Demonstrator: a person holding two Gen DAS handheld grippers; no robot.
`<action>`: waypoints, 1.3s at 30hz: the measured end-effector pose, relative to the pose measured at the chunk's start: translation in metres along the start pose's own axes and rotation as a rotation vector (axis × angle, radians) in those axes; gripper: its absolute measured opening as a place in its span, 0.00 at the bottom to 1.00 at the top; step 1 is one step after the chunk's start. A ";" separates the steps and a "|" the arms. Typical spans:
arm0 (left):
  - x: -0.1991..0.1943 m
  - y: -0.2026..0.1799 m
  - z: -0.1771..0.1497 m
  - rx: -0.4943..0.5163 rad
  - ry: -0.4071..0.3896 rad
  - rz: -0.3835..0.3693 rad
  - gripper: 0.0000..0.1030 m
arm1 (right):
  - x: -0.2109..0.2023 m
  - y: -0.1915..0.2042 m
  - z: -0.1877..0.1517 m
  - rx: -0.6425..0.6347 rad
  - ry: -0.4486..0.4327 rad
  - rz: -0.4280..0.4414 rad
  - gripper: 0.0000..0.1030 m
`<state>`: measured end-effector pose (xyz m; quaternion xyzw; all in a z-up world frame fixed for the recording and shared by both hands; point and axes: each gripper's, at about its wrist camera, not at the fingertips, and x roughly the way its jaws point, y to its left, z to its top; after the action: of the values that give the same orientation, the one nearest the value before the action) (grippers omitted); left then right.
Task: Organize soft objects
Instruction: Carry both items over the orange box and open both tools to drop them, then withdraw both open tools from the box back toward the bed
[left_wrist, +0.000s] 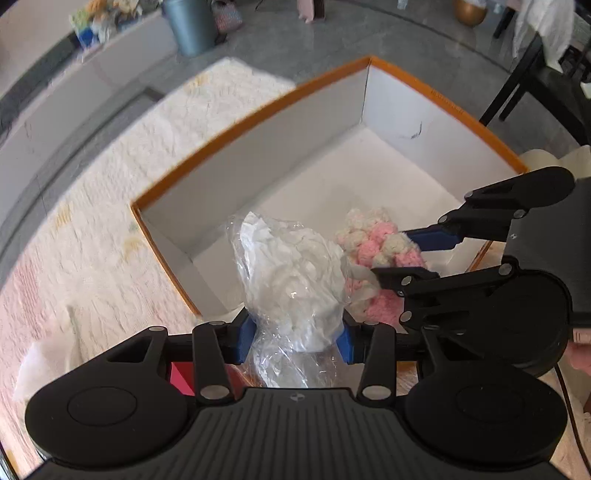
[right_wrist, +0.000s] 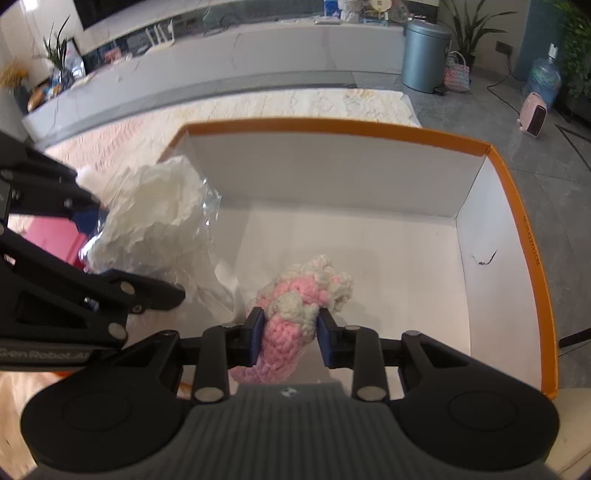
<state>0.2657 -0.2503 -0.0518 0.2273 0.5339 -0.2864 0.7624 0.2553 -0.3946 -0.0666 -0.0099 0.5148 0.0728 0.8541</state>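
- My left tool (left_wrist: 295, 338) is clamped on a clear bag (left_wrist: 291, 280) stuffed with soft white stuff.
- The blue pads (left_wrist: 246, 338) press on both sides of the bag, near its low end.
- The bag sticks up from the tool and leans over the near corner of the box (left_wrist: 258, 110).
- The bag is crinkly and shiny, and loose plastic hangs down under the pads.
- My right tool (right_wrist: 286, 334) is clamped on a pink and white yarn thing (right_wrist: 295, 299).
- Its pads (right_wrist: 256, 336) squeeze the pink part, and the fluffy white part puffs out above them.
- The yarn thing is inside the box, low down by the near wall. I cannot tell if it touches the bottom.
- In the left view, the bag and the yarn thing are just beside each other, the bag on the left.
- There, my right tool (left_wrist: 417, 254) reaches in from the right side, with the yarn between its fingers.
- In the right view, my left tool (right_wrist: 92, 236) comes in from the left with the bag (right_wrist: 155, 218) over the box's left edge.
- The box (right_wrist: 332, 127) is white inside with an orange rim. It has a small dark mark (right_wrist: 484, 258) on its right wall.
- The box sits on a fluffy cream rug (left_wrist: 122, 184).
- Something pink (right_wrist: 55, 240) lies by the box, near my left tool.
- Far back on the floor stands a grey bin (right_wrist: 424, 55).
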 end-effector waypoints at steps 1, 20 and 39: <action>0.002 0.004 0.002 -0.030 0.020 -0.022 0.48 | 0.002 -0.001 0.000 -0.004 0.009 -0.005 0.29; 0.018 0.014 0.009 -0.147 0.061 -0.049 0.66 | 0.006 -0.015 -0.001 0.034 0.052 0.029 0.33; -0.042 0.014 -0.006 -0.211 -0.168 -0.113 0.96 | -0.040 -0.011 -0.001 0.073 -0.013 -0.069 0.82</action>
<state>0.2596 -0.2278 -0.0134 0.0906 0.5073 -0.2891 0.8068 0.2370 -0.4104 -0.0324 0.0042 0.5108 0.0245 0.8593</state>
